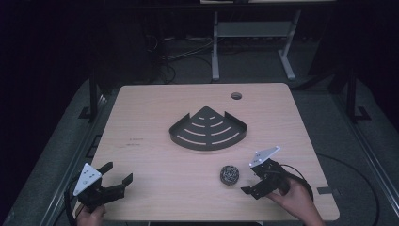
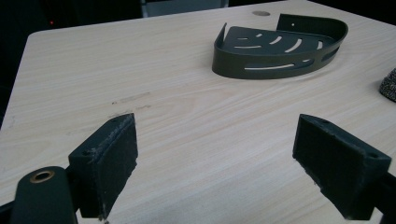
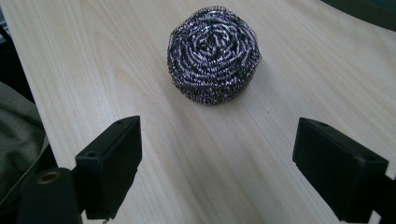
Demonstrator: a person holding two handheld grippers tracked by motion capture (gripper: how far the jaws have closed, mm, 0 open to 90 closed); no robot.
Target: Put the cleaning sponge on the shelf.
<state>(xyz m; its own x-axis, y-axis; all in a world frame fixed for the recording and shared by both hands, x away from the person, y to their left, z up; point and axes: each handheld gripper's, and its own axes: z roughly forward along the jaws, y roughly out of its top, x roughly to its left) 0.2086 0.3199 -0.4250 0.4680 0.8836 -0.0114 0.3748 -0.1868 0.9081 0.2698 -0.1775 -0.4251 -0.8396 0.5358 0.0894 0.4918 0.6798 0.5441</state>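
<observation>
On the light wooden surface (image 1: 155, 117) a round steel-wool scourer (image 1: 229, 174) lies at about 5 o'clock from the middle, near the front edge. The right gripper (image 1: 251, 178) sits just beside it at the scourer's 3 o'clock, not touching, its jaws spread wide and holding nothing, the person's right hand (image 1: 294, 197) behind it. In the right gripper view the scourer (image 3: 213, 53) rests on the surface straight ahead at 12 o'clock, beyond the gap between the two black pads (image 3: 114, 161), clear of both.

A dark fan-shaped slotted tray (image 1: 208, 129) lies at the centre, at about 11 o'clock from the scourer and apart from it. The left gripper (image 1: 118, 173) is at the front-left corner, around 7 o'clock, well apart from the scourer, its jaws also spread wide and empty. In the left gripper view the tray (image 2: 280, 49) stands at 1 o'clock and an edge of the scourer (image 2: 388, 85) shows at 3 o'clock
</observation>
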